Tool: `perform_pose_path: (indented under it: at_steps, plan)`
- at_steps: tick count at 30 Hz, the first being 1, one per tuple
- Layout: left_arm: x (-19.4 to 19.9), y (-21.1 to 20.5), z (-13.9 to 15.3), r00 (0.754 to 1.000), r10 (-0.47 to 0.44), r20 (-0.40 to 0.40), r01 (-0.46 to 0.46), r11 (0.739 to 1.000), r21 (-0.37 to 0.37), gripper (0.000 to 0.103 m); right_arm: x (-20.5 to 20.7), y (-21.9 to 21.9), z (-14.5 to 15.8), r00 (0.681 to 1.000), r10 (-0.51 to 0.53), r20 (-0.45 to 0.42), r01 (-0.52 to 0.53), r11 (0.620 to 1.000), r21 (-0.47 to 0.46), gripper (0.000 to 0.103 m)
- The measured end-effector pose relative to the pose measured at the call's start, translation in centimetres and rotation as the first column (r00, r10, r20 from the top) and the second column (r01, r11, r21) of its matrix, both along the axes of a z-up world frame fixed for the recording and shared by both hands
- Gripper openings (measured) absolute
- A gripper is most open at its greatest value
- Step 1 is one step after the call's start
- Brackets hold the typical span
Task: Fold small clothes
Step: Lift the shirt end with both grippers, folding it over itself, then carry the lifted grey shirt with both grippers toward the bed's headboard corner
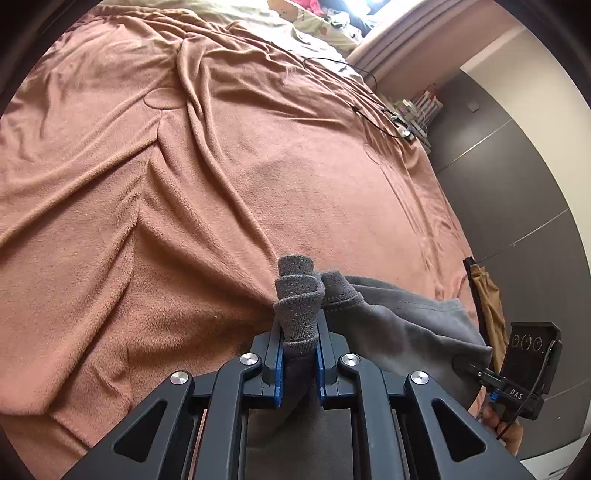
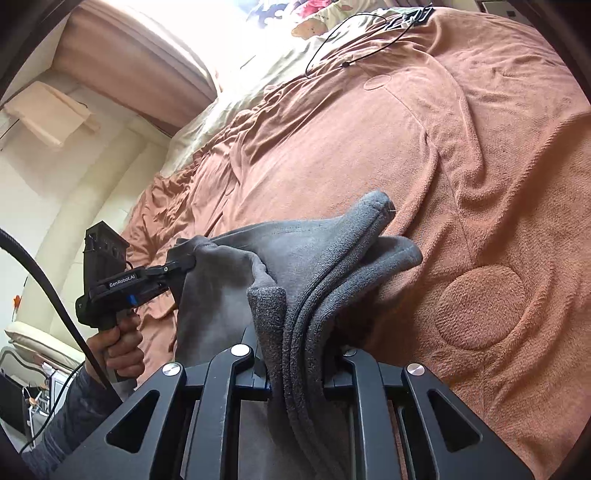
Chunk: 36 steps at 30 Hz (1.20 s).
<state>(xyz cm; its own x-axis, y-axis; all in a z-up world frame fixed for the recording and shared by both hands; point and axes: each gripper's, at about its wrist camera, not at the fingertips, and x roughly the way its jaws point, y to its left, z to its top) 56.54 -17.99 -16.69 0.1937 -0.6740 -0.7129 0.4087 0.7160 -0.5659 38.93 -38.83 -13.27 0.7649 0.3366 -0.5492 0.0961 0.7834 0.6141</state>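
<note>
A small grey fleece garment (image 1: 399, 325) is held up above the bed between both grippers. In the left wrist view my left gripper (image 1: 299, 328) is shut on a bunched hem of it, the cloth squeezed between the blue pads (image 1: 279, 369). At the far right my right gripper (image 1: 469, 366) pinches the garment's other end. In the right wrist view my right gripper (image 2: 299, 365) is shut on several stacked folds of the grey garment (image 2: 295, 258). My left gripper (image 2: 183, 264), held by a hand (image 2: 118, 347), grips a corner at the left.
A rumpled terracotta fleece blanket (image 1: 184, 184) (image 2: 461, 184) covers the bed below. A thin black cable (image 1: 369, 107) (image 2: 332, 40) lies near the far end by floral bedding (image 2: 314, 22). A dark wall (image 1: 517, 166) and a brown hanging cloth (image 1: 487, 295) stand past the bed's right edge.
</note>
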Motion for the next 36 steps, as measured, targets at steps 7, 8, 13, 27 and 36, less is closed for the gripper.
perform_pose_path:
  at_steps: [7,8,13,27,36]
  plan:
    - [-1.9,0.4,4.0,0.997,0.024,0.067,-0.021,0.999,-0.037,0.012,-2.5,0.9,2.9,0.997,0.019,0.069,-0.017,1.0,-0.024,0.012]
    - [-2.1,0.6,4.6,0.997,0.03,0.076,-0.027,0.999,-0.044,0.012,-3.0,1.2,3.5,0.996,0.024,0.083,-0.021,0.999,-0.034,0.012]
    - [-3.9,2.5,8.2,0.991,0.067,0.117,-0.057,0.994,-0.091,0.012,-5.8,2.6,6.1,0.989,0.046,0.137,-0.036,0.997,-0.072,0.012]
    - [-13.0,8.3,19.7,0.947,0.161,0.279,-0.107,0.974,-0.2,0.012,-17.8,7.4,13.7,0.934,0.145,0.327,-0.078,0.975,-0.21,0.011]
    - [-18.9,12.0,25.2,0.905,0.231,0.356,-0.141,0.955,-0.26,0.012,-23.5,10.5,17.0,0.895,0.208,0.395,-0.095,0.953,-0.288,0.011]
